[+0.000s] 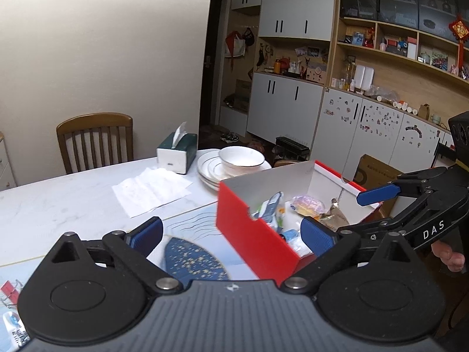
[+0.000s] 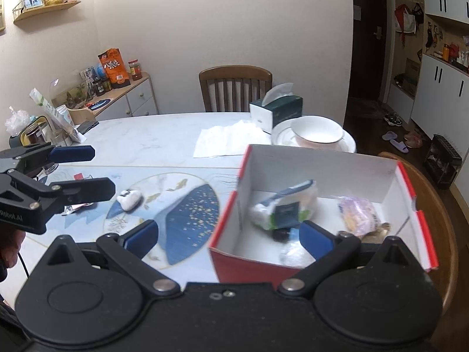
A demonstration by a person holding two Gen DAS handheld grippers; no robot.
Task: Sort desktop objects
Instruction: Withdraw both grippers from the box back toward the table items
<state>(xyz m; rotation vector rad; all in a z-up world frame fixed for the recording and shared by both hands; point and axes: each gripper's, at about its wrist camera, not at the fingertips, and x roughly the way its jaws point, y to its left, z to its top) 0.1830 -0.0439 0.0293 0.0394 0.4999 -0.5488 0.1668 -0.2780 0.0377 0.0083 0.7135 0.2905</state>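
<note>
Right wrist view looks down into a red box with a white interior, standing on the bench at its right end. Inside lie a white-and-blue packet, blurred, a wrapped pastry in pale purple film, and a brownish wrapper beside it. The right gripper is spread wide with nothing between its blue pads; one pad hangs over the box's inside, the other over the patterned blue mat. On that mat, well apart from the box, sits a small white object. The left gripper hovers near it, jaws parted and empty.

From the left wrist view, the left gripper is likewise wide open, holding nothing, straddling the near red corner of the box. The right gripper hangs above the box's far side. Behind the box stand stacked plates with a bowl, a tissue box and loose paper sheets.
</note>
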